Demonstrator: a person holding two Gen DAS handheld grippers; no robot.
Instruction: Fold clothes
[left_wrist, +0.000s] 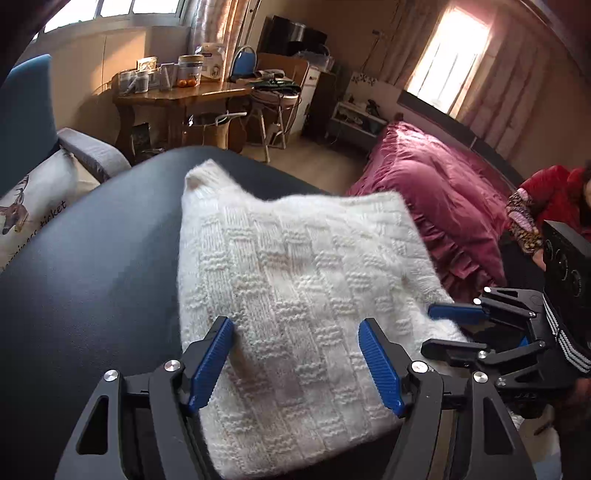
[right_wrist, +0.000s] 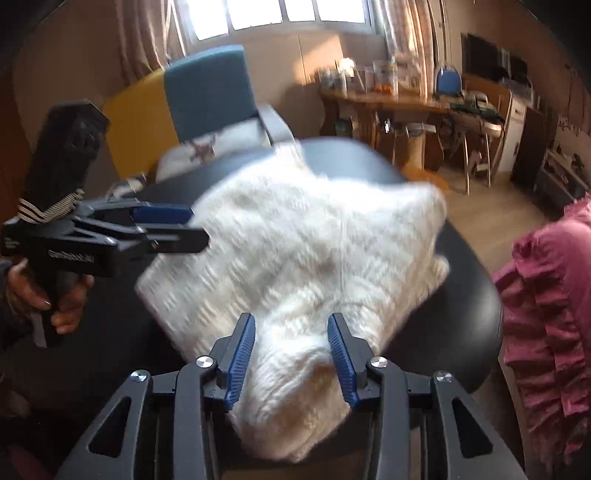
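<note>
A white knitted sweater (left_wrist: 295, 266) lies folded on a dark tabletop (left_wrist: 92, 277). My left gripper (left_wrist: 297, 358) hovers over the sweater's near edge, open wide, its blue pads (left_wrist: 214, 362) apart with nothing pinched. In the right wrist view the sweater (right_wrist: 295, 240) is blurred, and my right gripper (right_wrist: 291, 354) is open, its fingers straddling a bulging end of the knit. The left wrist view shows the right gripper (left_wrist: 456, 330) at the sweater's right edge. The left gripper (right_wrist: 184, 227) sits at the sweater's left side, held by a hand (right_wrist: 55, 295).
A bed with a ruffled magenta cover (left_wrist: 436, 192) stands right of the table. A blue armchair (left_wrist: 26, 110) with a deer cushion (left_wrist: 29, 206) is on the left. A wooden desk (left_wrist: 177, 92) with jars stands behind. A person in red (left_wrist: 554, 192) is at the far right.
</note>
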